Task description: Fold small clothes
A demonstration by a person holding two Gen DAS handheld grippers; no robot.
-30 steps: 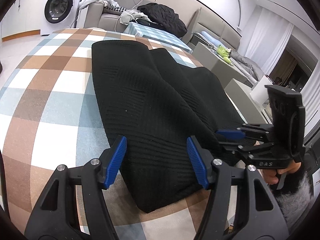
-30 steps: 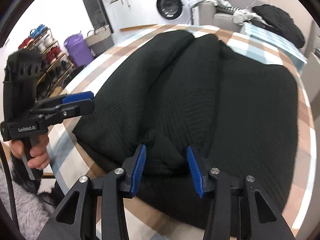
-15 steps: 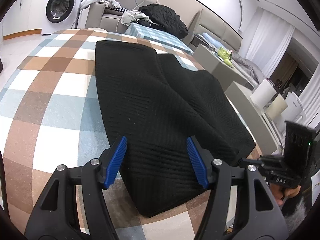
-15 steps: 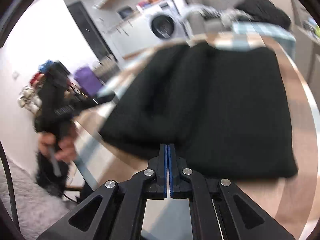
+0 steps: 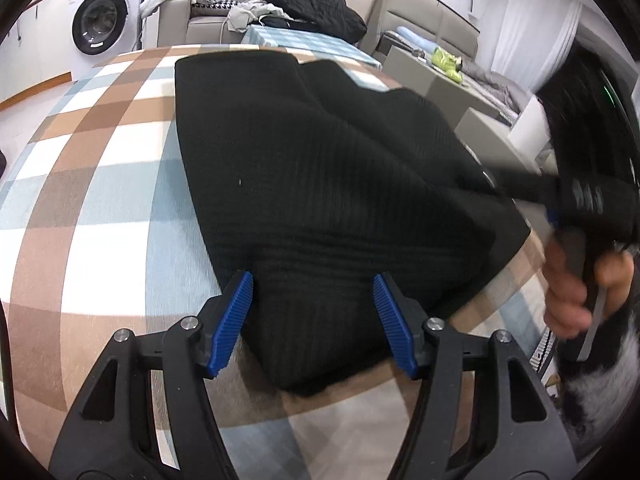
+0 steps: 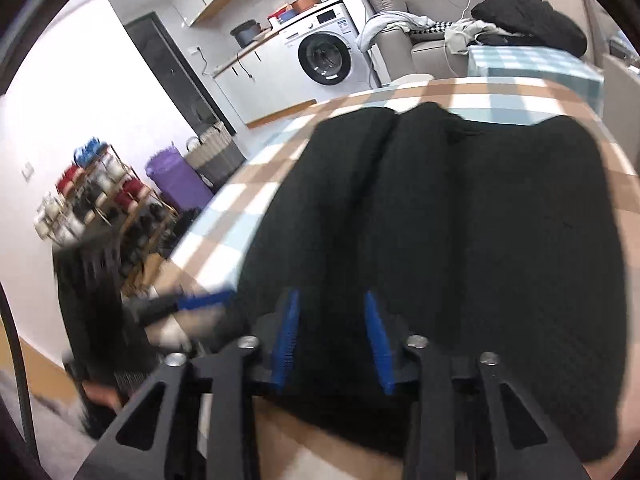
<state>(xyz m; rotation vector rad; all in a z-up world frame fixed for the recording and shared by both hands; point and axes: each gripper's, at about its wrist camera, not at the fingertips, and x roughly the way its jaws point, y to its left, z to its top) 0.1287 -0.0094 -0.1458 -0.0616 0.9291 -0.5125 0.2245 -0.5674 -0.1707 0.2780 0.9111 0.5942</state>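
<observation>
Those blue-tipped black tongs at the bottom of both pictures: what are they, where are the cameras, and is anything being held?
There is no robot here. A person carries a hand-held gripper in each hand, and each one has a wide-angle camera looking forward along its two fingers. One picture comes from the left hand-held gripper, the other from the right hand-held gripper. Each also catches the other tool blurred at its edge. A black knitted garment, partly folded, lies on a checked tablecloth. Nothing is held: the left jaws stand apart over the garment's near edge, and the right jaws have just been opening, with cloth behind them but not pinched. Behind are a washing machine and a sofa.
</observation>
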